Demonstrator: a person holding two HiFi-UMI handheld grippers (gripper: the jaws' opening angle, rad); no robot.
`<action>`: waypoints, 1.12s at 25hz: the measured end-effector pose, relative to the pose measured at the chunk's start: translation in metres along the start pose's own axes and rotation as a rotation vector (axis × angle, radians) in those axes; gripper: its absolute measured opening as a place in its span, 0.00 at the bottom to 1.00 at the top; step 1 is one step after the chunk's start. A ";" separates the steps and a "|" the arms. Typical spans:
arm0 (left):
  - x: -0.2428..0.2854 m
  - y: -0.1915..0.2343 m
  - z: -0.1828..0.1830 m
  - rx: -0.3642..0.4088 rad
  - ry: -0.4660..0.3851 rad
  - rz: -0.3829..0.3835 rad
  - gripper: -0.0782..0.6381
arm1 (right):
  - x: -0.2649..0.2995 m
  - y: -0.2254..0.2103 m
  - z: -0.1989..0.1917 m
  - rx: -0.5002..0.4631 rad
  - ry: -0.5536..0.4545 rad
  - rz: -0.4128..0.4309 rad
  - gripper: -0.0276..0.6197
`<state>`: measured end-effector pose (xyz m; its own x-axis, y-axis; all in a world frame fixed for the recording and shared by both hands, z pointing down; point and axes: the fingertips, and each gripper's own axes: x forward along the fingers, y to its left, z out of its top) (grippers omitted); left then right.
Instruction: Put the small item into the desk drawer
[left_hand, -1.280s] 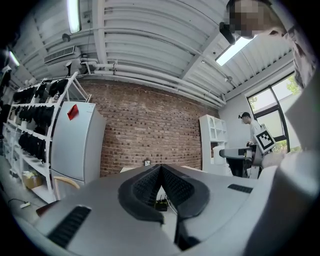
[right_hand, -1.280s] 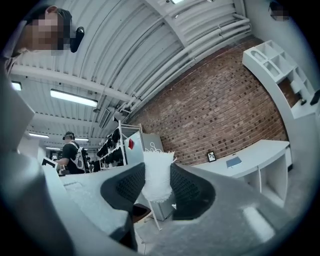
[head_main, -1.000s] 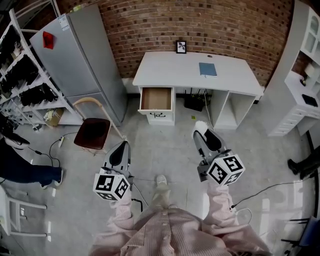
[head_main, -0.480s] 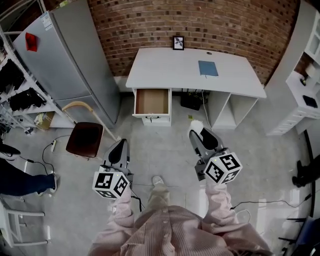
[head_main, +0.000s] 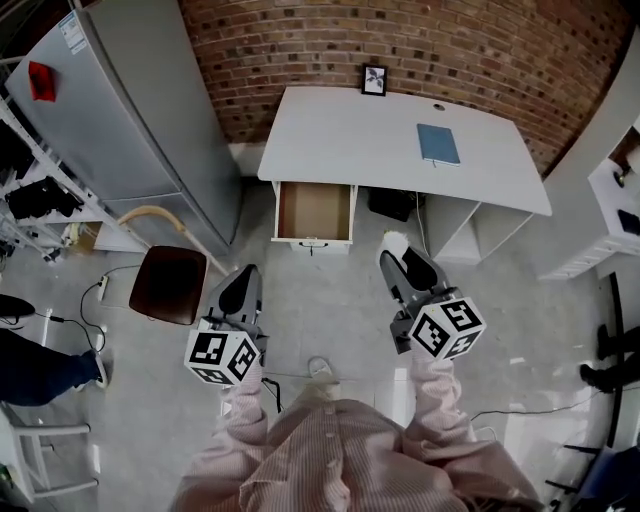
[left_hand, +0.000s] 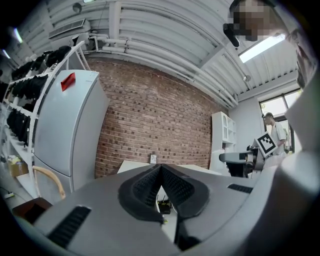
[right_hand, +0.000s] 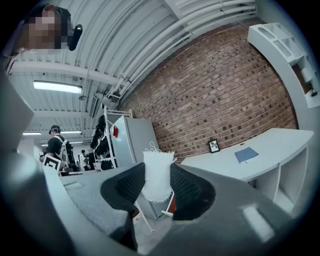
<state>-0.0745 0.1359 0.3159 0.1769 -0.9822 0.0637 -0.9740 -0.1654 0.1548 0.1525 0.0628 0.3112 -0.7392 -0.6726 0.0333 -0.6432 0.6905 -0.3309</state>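
Observation:
A white desk (head_main: 400, 150) stands against the brick wall, and its drawer (head_main: 314, 211) is pulled out with a bare wooden bottom. My right gripper (head_main: 398, 254) hangs over the floor just right of the drawer, shut on a small white woven item (head_main: 397, 241). In the right gripper view that white item (right_hand: 157, 176) sits upright between the two dark pads (right_hand: 187, 187). Lower left of the drawer, my left gripper (head_main: 243, 282) is shut with nothing in it; its pads (left_hand: 172, 185) meet at the tip in the left gripper view.
A grey fridge (head_main: 130, 110) and a wooden chair (head_main: 170, 282) stand left of the desk. A blue notebook (head_main: 438, 143) and a picture frame (head_main: 375, 80) lie on the desktop. Racks line the left wall, white cabinets (head_main: 620, 190) the right. Cables cross the floor.
The desk and its open drawer have come closer and shifted slightly right in the head view. Both grippers keep their pose, the right one still clamping the white item.

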 end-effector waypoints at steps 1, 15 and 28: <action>0.008 0.007 0.001 -0.003 -0.003 -0.002 0.11 | 0.010 -0.003 0.001 -0.003 0.005 0.002 0.29; 0.078 0.063 -0.007 -0.041 0.021 -0.008 0.11 | 0.100 -0.028 -0.004 0.007 0.028 0.012 0.29; 0.133 0.116 -0.040 -0.097 0.104 0.032 0.11 | 0.190 -0.058 -0.046 0.004 0.165 0.034 0.29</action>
<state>-0.1587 -0.0105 0.3818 0.1651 -0.9713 0.1715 -0.9619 -0.1201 0.2457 0.0403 -0.0931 0.3798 -0.7835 -0.5960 0.1760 -0.6167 0.7109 -0.3381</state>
